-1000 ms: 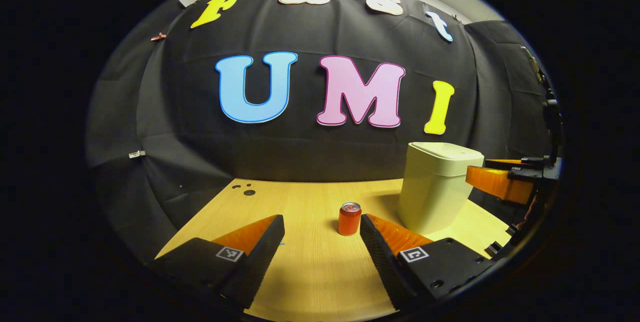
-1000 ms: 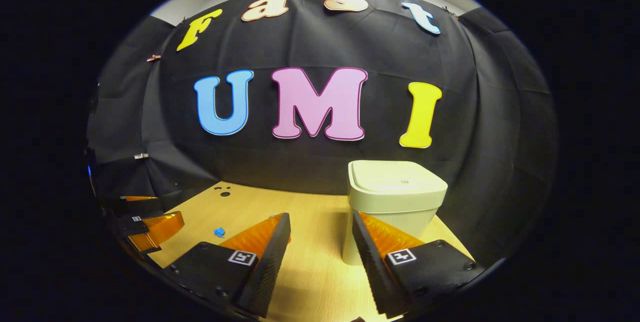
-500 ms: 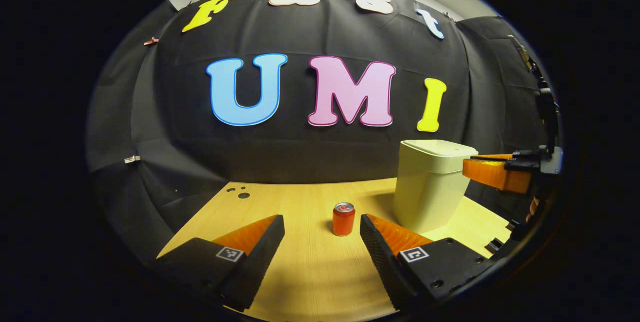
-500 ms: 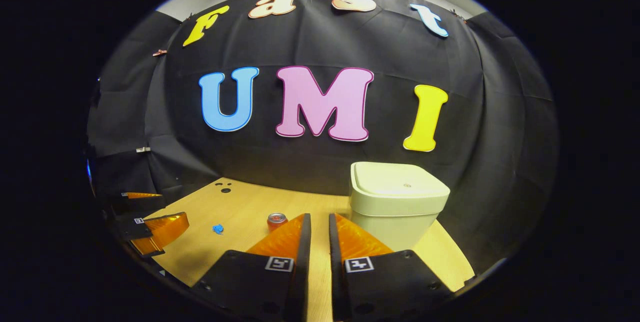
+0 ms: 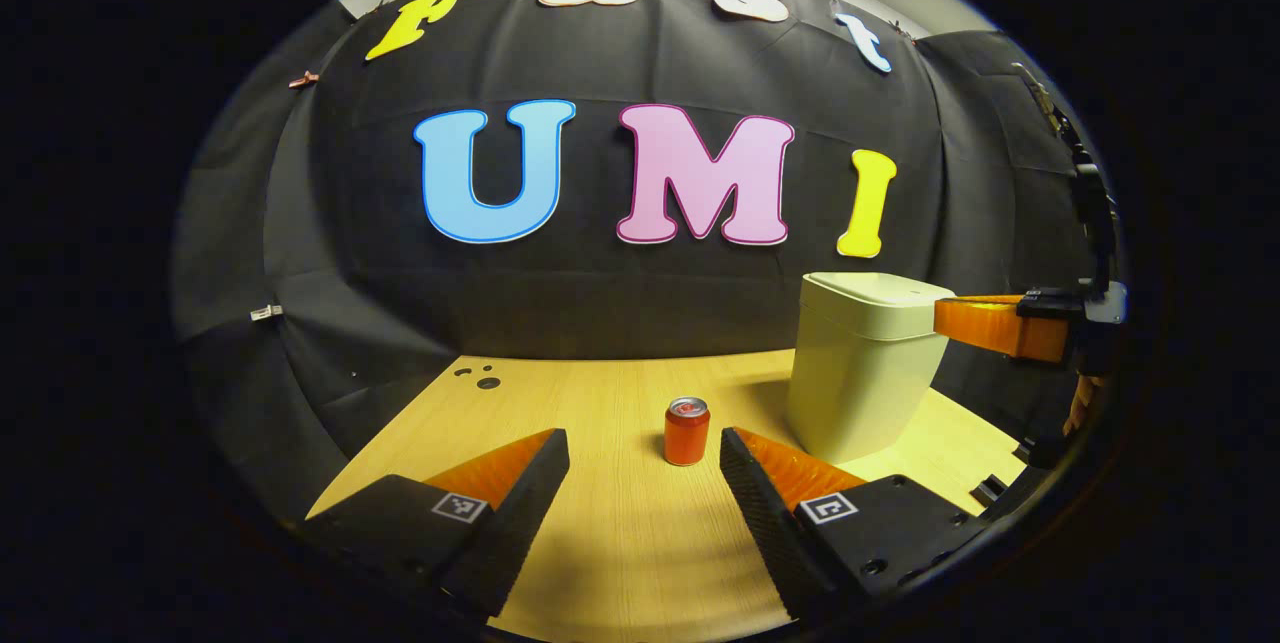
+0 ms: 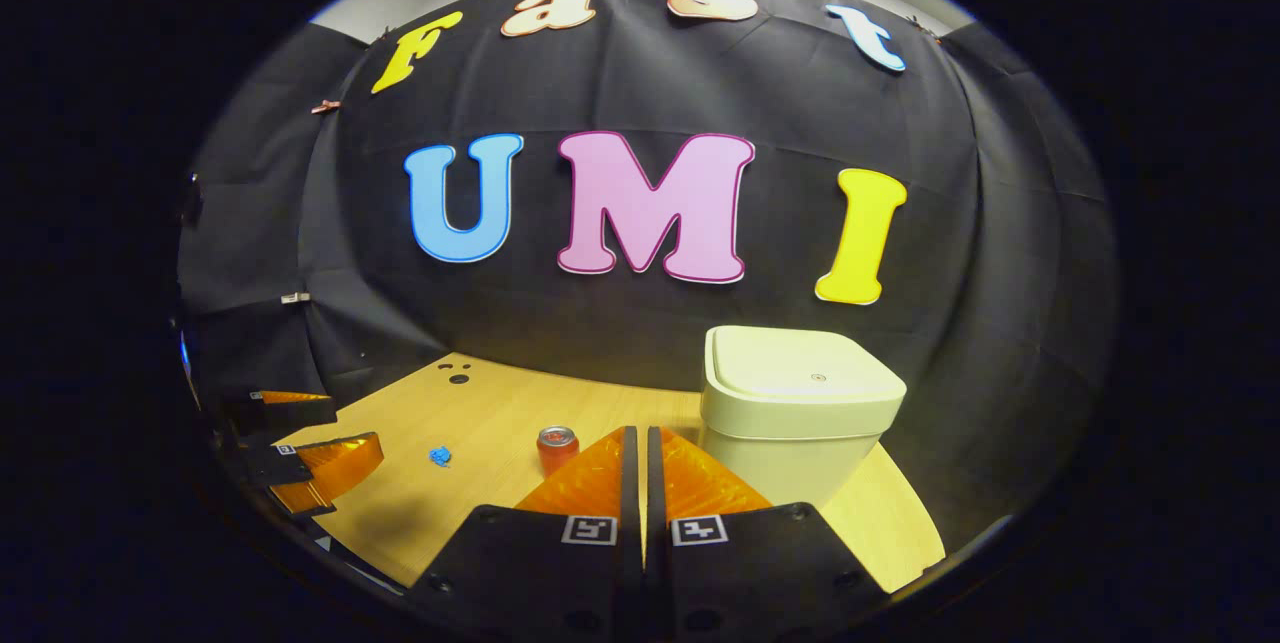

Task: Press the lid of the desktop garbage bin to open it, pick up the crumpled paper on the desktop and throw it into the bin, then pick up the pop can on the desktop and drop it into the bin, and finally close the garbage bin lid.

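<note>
Now your right claw (image 6: 640, 443) is pressed together, empty, just before the lidded bin (image 6: 795, 413); your left claw (image 5: 645, 448) gapes wide, empty, pop can (image 5: 687, 431) left of the bin, crumpled paper (image 6: 439, 456) farther left.

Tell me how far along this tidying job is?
Barely started. Nothing is binned: the bin has its lid down, and the can and the small blue paper sit on the table. The right tongs are shut, near the bin, apparently readying to press the lid. The left tongs are open.
</note>
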A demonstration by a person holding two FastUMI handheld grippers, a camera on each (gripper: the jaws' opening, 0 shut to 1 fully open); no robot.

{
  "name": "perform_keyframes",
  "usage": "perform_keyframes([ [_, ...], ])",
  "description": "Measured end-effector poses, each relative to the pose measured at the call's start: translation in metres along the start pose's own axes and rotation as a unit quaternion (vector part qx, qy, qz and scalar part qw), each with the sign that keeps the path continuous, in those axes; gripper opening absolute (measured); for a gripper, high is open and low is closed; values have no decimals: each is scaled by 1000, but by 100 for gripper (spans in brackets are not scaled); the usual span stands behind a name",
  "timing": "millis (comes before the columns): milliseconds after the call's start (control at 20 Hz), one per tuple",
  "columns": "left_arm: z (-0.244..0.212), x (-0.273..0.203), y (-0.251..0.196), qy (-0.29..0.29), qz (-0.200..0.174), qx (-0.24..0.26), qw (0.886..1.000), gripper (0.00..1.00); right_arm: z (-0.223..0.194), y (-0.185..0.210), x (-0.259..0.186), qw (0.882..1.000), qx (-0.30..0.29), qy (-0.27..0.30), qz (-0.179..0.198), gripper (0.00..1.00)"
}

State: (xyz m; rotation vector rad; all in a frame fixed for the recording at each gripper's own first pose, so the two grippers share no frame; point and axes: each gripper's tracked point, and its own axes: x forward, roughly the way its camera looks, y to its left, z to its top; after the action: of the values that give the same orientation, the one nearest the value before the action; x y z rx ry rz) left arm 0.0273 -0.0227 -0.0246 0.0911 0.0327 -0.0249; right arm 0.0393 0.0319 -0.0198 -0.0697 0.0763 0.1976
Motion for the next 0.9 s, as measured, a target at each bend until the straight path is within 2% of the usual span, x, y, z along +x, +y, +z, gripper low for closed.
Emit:
perform_keyframes([
  [150,-1,2,-1,1,-1,3,1000,97,2,-3,5,1000,5,11,-2,5],
  [400,-4,5,0,5,2,0,1000,97,20,-17,15,999,51,20,0,5],
  [500,-8,6,1,13,6,-11,1000,97,34,-35,21,999,48,13,-13,2],
  [750,-16,8,8,26,20,-18,999,97,62,-90,41,997,69,-6,-46,5],
  [900,-20,8,10,32,27,-17,999,97,70,-121,51,996,51,-10,-68,5],
])
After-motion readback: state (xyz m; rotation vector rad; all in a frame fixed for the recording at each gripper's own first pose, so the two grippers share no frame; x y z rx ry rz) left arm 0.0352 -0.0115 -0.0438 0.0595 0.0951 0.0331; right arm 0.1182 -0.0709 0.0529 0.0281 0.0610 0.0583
